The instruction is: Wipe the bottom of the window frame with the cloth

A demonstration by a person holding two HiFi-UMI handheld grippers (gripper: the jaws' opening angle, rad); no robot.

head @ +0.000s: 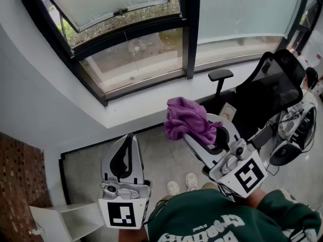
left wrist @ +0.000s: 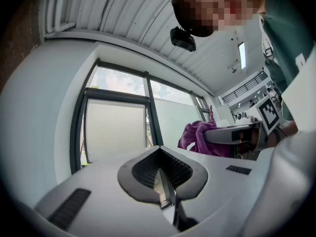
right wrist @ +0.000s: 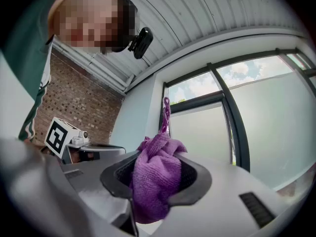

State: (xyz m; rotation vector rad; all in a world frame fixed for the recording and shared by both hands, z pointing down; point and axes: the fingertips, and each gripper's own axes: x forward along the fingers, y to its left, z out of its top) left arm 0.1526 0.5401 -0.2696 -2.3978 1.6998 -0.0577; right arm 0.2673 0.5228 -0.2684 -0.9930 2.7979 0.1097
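Right gripper (head: 202, 137) fingers clamp the purple cloth (head: 185, 119); left gripper (head: 127, 144) fingers closed, empty. Window frame (head: 146, 82) bottom edge at 12 o'clock; office chair (head: 262, 101) crowds 2 o'clock.

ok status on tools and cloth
Right tool shut on purple cloth, short of the window frame. Left tool shut, empty. Nothing in the way.

Non-task items:
- Black mesh office chair (head: 267, 92), right of centre in the head view, one padded armrest (head: 220, 75) sticking out on its left side.
- Red-brown brick wall (head: 17, 180), lower left edge.
- White open shelf unit (head: 60, 221), bottom left, on the grey speckled floor (head: 86, 165).
- Pair of white shoes (head: 173, 187), bottom centre.
- Green sweatshirt (head: 212, 216) just below them.
- White ribbed ceiling (left wrist: 133, 14), top of the left gripper view, with a strip light (left wrist: 241, 56) at upper right.
- Small black head-mounted camera (left wrist: 183, 38), top centre.
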